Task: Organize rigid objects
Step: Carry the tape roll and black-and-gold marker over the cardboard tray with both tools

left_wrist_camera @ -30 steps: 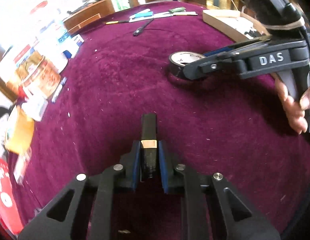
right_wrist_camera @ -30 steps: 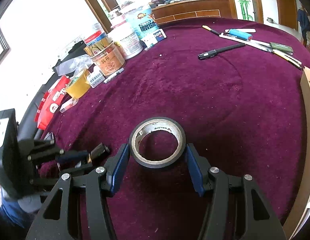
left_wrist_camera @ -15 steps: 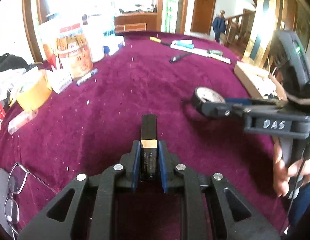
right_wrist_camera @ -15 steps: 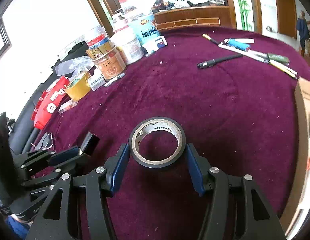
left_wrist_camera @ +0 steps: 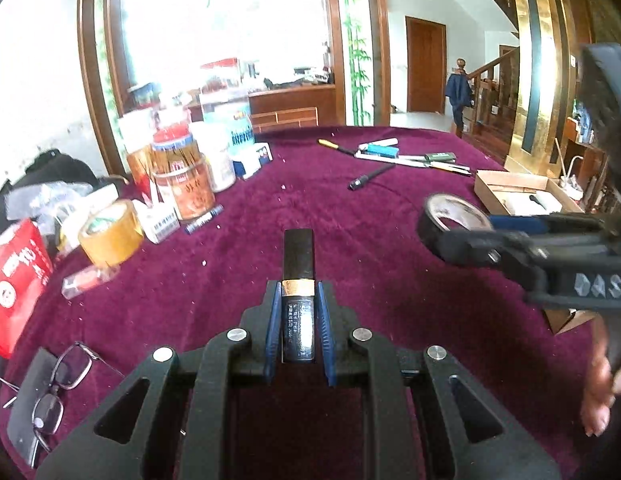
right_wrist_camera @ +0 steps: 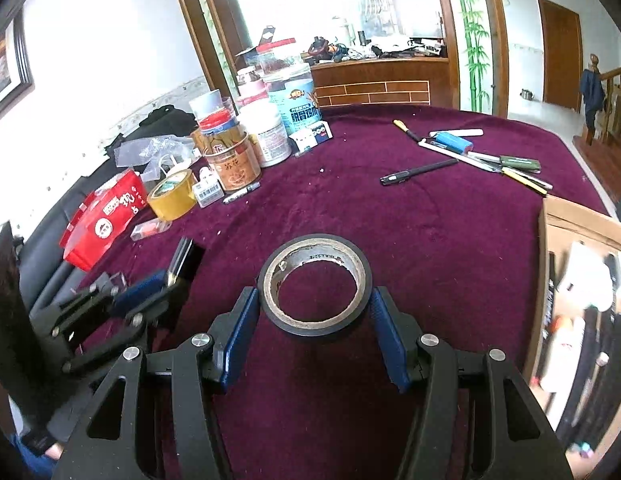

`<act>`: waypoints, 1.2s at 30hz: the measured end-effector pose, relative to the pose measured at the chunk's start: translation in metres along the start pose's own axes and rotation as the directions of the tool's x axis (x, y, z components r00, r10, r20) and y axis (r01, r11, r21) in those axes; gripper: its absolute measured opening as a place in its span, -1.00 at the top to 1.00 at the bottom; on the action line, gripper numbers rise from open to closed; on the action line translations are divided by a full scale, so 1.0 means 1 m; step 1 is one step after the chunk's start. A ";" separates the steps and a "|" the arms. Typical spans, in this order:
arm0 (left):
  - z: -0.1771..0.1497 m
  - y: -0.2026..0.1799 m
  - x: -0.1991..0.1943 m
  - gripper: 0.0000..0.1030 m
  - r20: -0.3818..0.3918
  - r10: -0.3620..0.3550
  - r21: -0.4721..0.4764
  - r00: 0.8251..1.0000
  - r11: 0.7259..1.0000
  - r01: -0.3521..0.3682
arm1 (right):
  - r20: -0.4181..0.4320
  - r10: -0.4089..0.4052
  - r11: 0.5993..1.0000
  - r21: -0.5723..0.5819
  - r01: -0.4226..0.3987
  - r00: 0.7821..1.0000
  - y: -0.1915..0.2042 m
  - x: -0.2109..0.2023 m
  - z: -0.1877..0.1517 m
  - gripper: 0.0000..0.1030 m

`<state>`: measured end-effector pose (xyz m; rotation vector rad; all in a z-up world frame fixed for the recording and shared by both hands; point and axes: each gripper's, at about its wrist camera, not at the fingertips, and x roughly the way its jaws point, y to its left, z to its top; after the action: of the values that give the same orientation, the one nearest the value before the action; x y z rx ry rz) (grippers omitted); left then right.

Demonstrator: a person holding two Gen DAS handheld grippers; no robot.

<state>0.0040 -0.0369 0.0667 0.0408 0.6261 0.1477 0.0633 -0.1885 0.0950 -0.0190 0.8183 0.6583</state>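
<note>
Left gripper [left_wrist_camera: 297, 322] clamps black lighter [left_wrist_camera: 297, 296]; right gripper [right_wrist_camera: 312, 322] grips black tape roll [right_wrist_camera: 314, 284]. Carry both level toward cardboard box [right_wrist_camera: 566, 220].

The right gripper [left_wrist_camera: 458, 240] carries raised letters "DAS" on its black side, at the right of the left wrist view. Chinese print marks the far-left jars [right_wrist_camera: 234, 168] and the red packet [right_wrist_camera: 104, 216], too small to read surely.
</note>
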 end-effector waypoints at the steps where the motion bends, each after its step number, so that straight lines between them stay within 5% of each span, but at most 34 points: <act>1: -0.001 -0.001 0.000 0.70 0.006 0.008 0.002 1.000 1.000 -0.008 | 0.000 -0.001 1.000 0.001 0.001 1.000 0.000 -0.002 -0.003 0.00; 16: -0.005 -0.016 -0.013 0.70 0.072 0.091 0.060 0.993 0.994 -0.095 | 0.009 0.018 0.999 0.035 -0.019 1.000 0.001 -0.020 -0.024 0.00; 36: -0.010 -0.032 -0.013 0.70 0.078 0.115 0.110 0.990 0.986 -0.123 | 0.020 0.021 0.999 0.049 -0.022 1.000 0.000 -0.028 -0.033 0.00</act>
<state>-0.0082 -0.0710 0.0631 0.1941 0.5603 0.2245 0.0274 -0.2124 0.0914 0.0413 0.8163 0.6576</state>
